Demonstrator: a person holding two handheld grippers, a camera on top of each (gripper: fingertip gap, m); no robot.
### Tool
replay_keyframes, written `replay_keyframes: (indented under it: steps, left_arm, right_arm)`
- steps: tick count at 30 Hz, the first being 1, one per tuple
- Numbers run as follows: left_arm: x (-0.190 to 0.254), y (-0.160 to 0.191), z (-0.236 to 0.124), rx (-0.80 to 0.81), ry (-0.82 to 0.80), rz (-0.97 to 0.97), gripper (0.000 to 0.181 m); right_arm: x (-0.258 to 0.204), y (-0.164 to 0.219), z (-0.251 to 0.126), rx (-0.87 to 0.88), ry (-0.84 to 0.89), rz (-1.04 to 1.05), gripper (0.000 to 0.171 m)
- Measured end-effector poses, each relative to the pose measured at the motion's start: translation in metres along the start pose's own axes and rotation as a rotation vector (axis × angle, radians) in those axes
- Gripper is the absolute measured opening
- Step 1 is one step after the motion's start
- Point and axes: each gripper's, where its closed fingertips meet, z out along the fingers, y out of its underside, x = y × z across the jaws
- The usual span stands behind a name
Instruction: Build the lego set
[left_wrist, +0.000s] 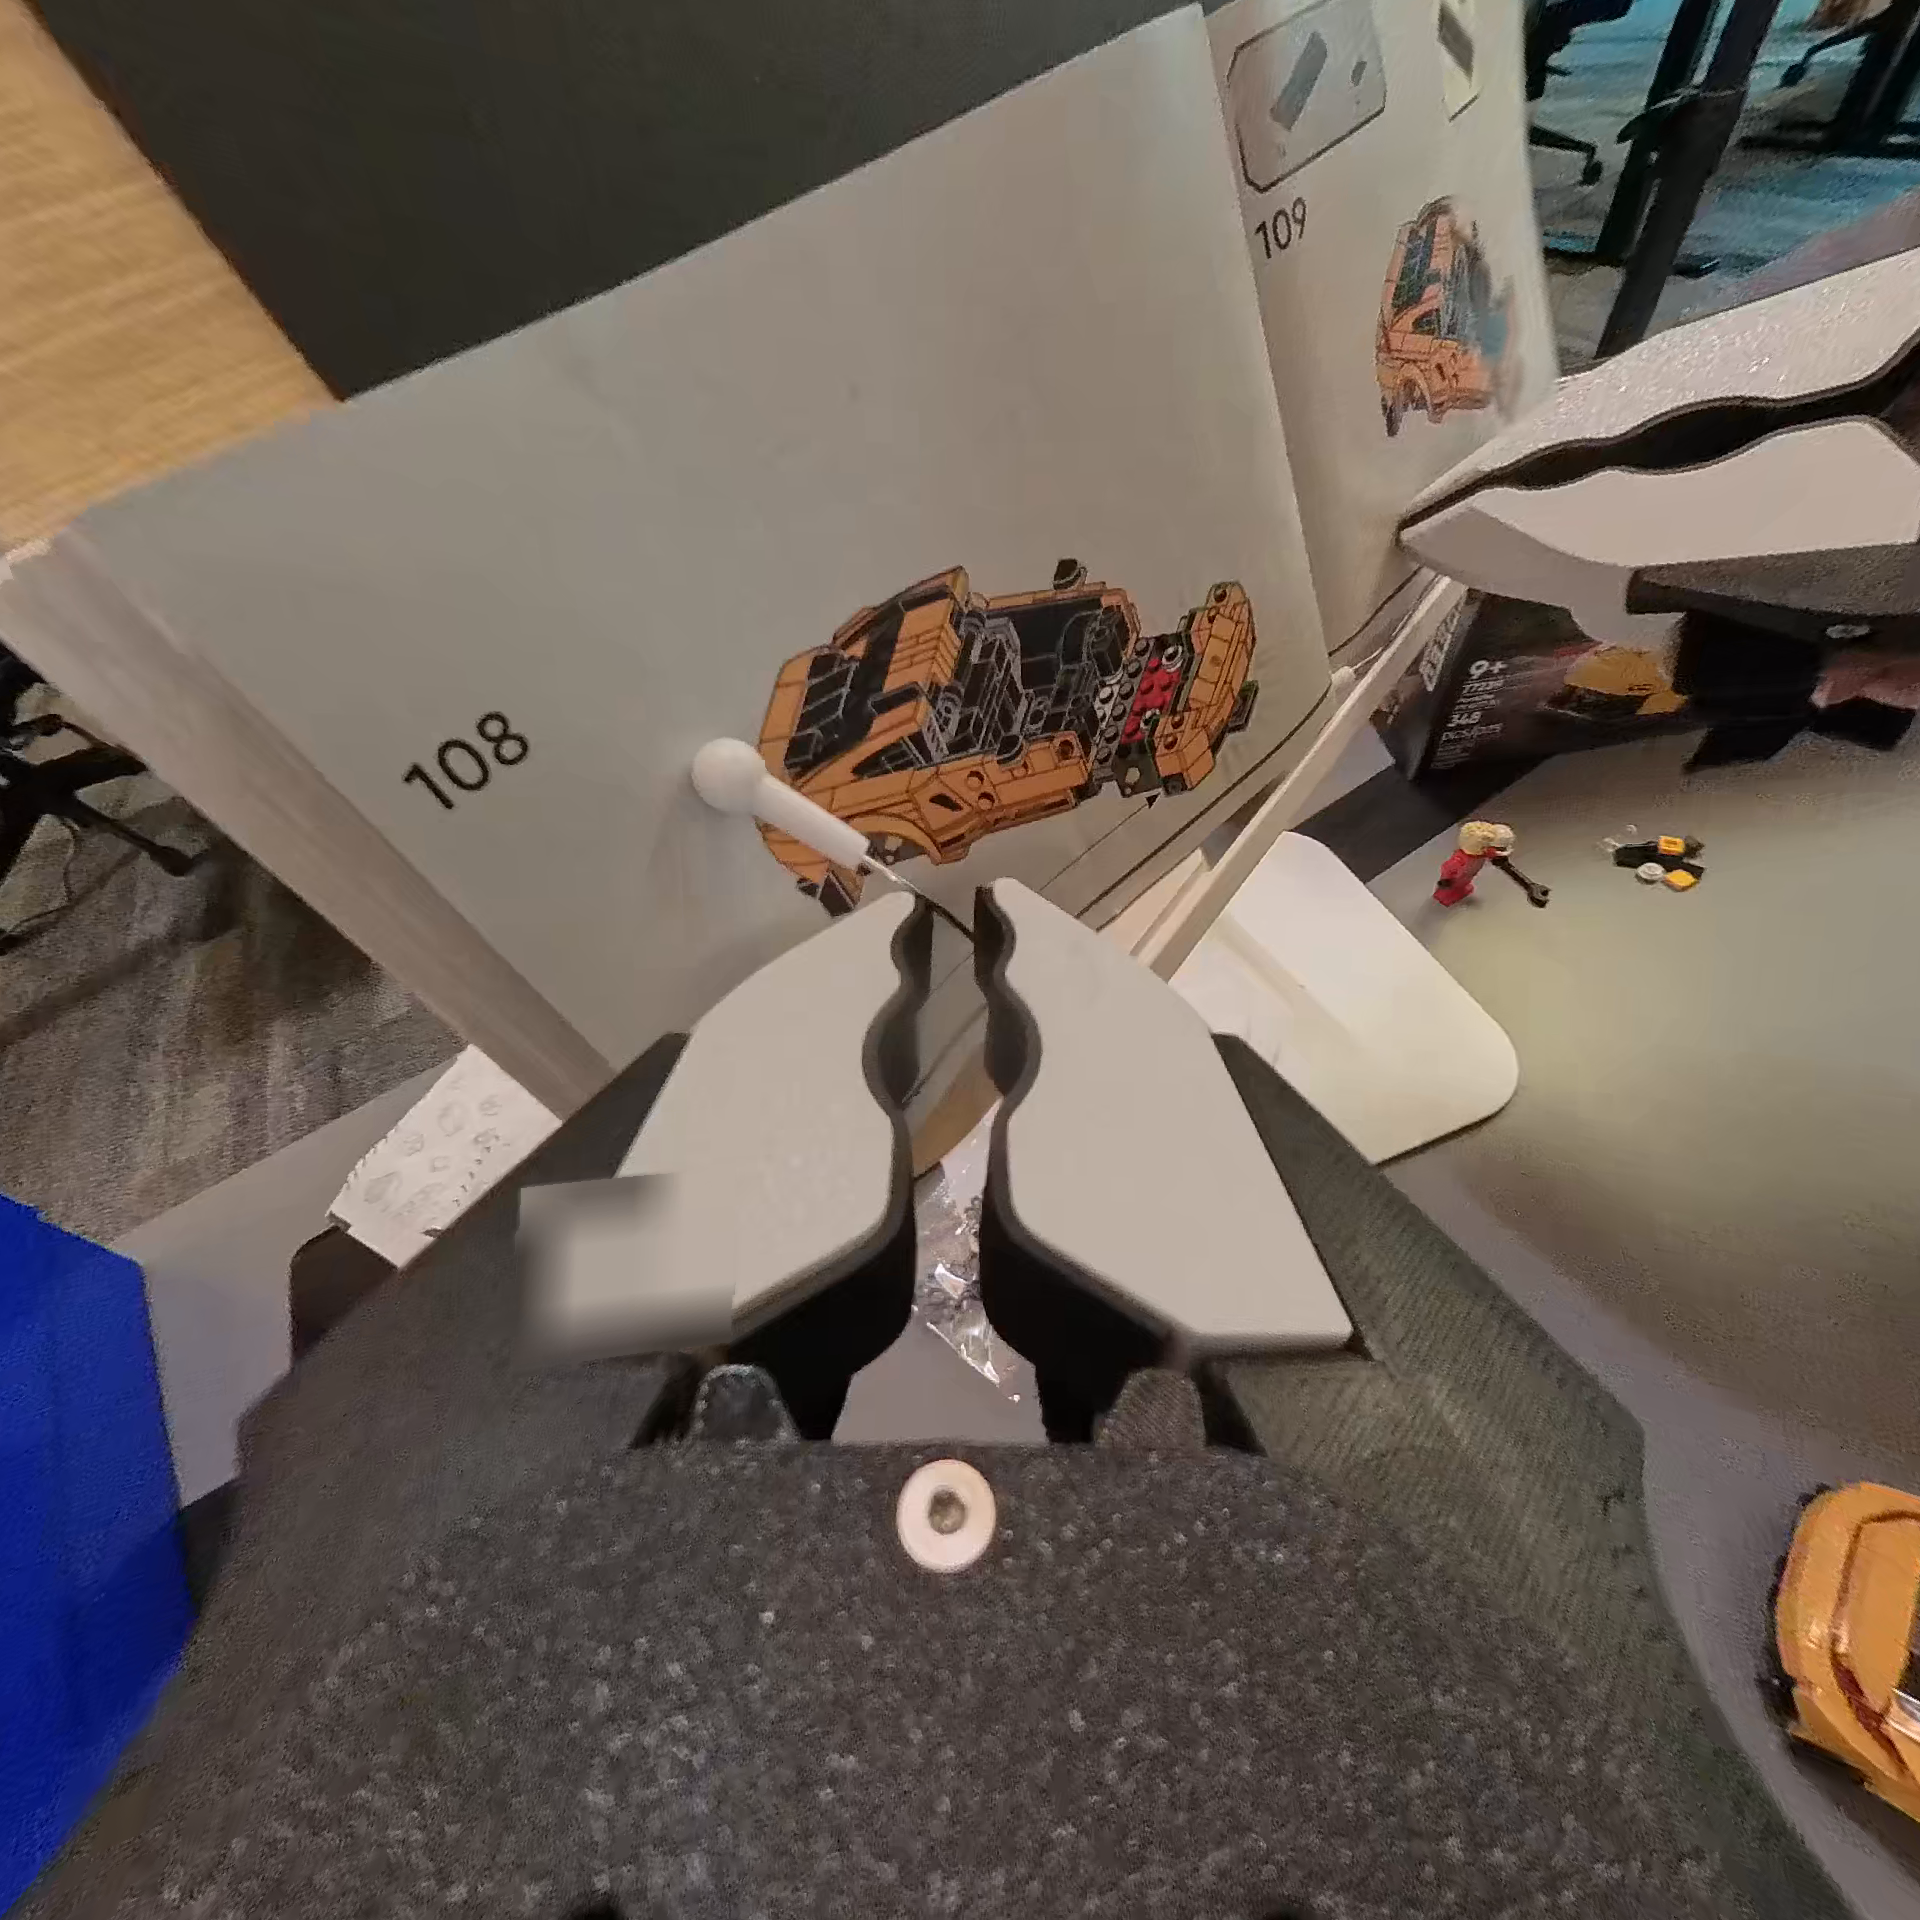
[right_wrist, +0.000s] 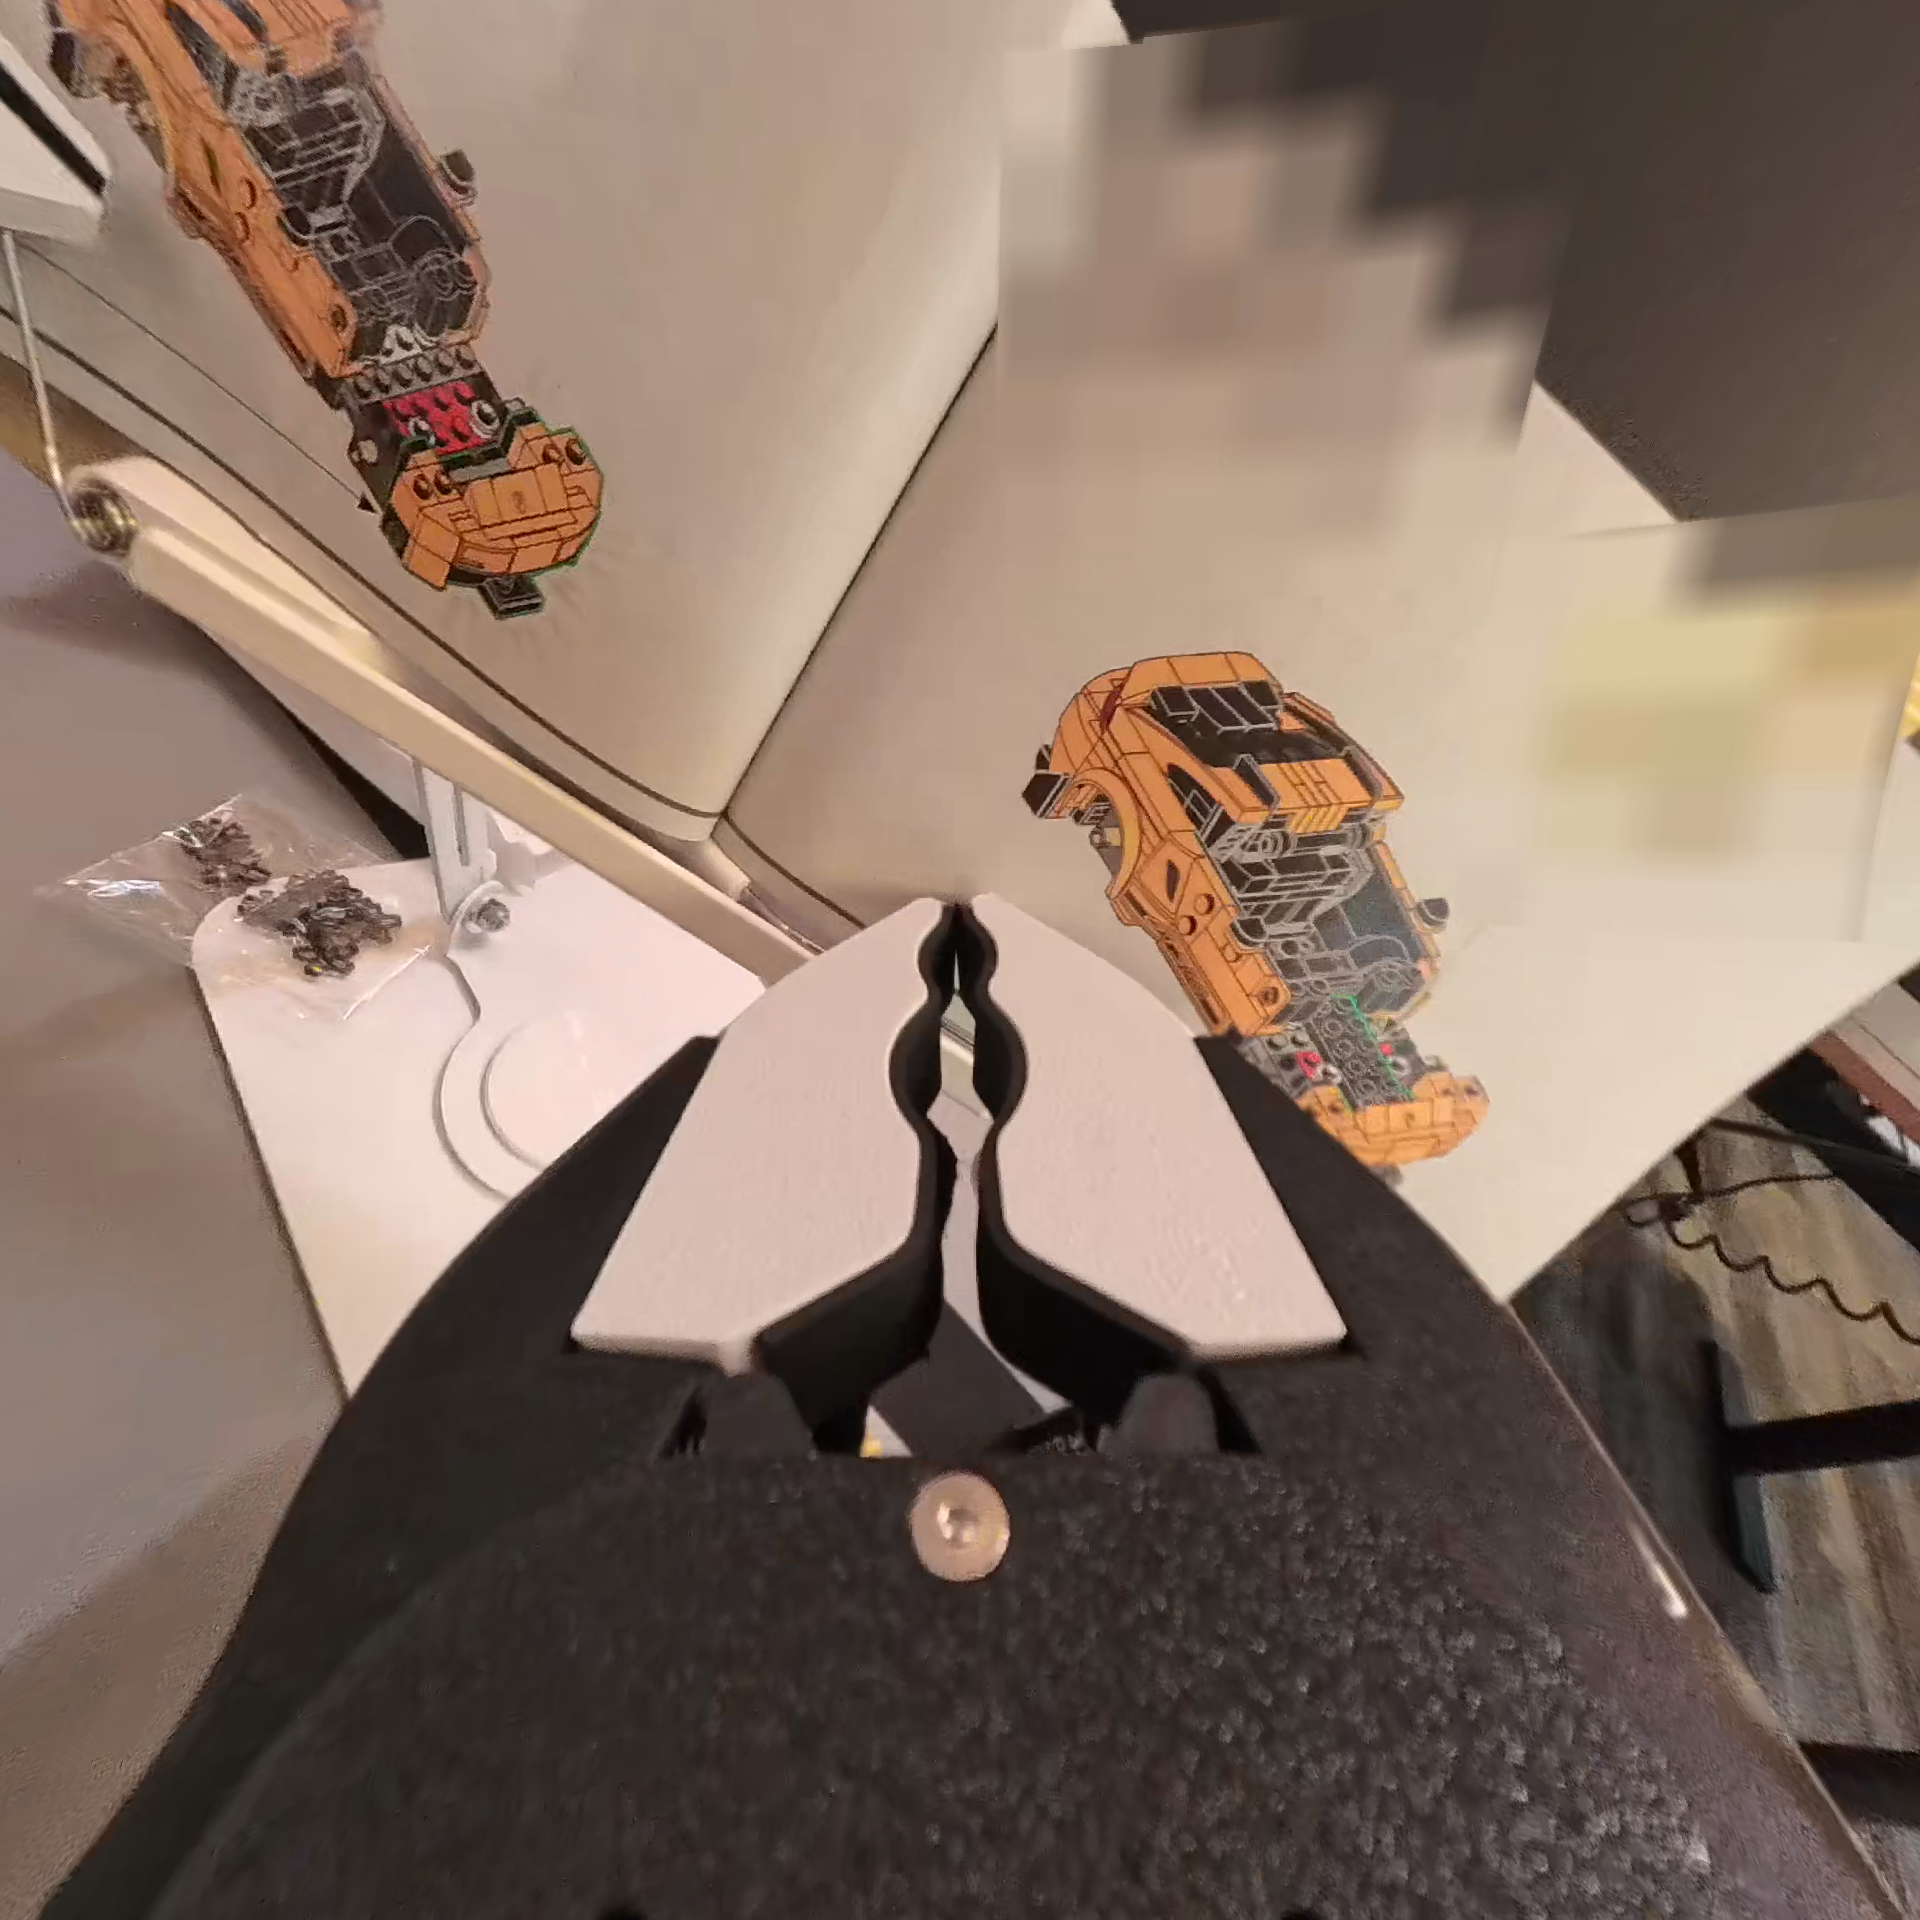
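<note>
**Both grippers at the instruction booklet, car model set aside**

The orange Lego car (left_wrist: 1849, 1652) lay on the grey desk (left_wrist: 1621, 1039) at the lower right edge of the left wrist view, apart from both grippers and only partly in frame. Farther back on the desk stood a red minifigure (left_wrist: 1467, 860) beside a small black wrench piece (left_wrist: 1527, 885), with a little cluster of loose black and orange pieces (left_wrist: 1659, 858) to its right and the dark set box (left_wrist: 1507, 686) behind them.

The open instruction booklet (left_wrist: 727, 499) leaned on a white stand (left_wrist: 1382, 997), its pages showing drawings of the car; a white ball-tipped page holder (left_wrist: 750, 781) pressed on the left page. A clear bag of small dark parts (right_wrist: 260, 899) lay partly on the stand's base.

The left gripper (left_wrist: 948, 904) pointed at the booklet's lower edge, its jaws narrowly parted and holding nothing. The right gripper (right_wrist: 956, 914) was closed, its tips meeting, seemingly on the bottom edge of the right page.
</note>
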Motion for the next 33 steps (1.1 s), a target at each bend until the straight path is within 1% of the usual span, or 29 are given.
replay_keyframes:
  steps: [5,10,18,21,26,30,33]
  left_arm:
    - [-0.004,-0.002,0.004,-0.019,-0.019,0.052,0.009]
    - [-0.008,-0.002,0.006,-0.026,-0.011,0.076,0.009]
    - [-0.005,0.001,0.000,0.002,-0.006,0.040,0.011]
    - [-0.004,0.005,-0.003,-0.009,0.007,0.030,0.015]
    - [0.001,0.013,-0.015,0.001,0.008,0.048,0.018]
    - [0.007,0.021,-0.030,0.016,0.038,0.027,0.018]
    - [0.021,0.033,-0.046,0.026,0.090,0.020,0.017]
  right_arm:
    - [-0.001,0.002,-0.003,0.001,0.060,-0.101,0.000]
    - [-0.006,0.005,-0.008,0.028,0.075,-0.087,0.000]
    - [-0.015,0.001,-0.020,0.043,0.062,-0.058,0.001]
    - [-0.018,-0.002,-0.027,0.052,0.057,-0.051,0.001]
    - [-0.027,-0.005,-0.039,0.067,0.036,-0.026,0.001]
    - [-0.041,-0.004,-0.054,0.074,0.006,-0.010,0.002]
    - [-0.054,-0.002,-0.071,0.079,-0.023,-0.005,0.003]
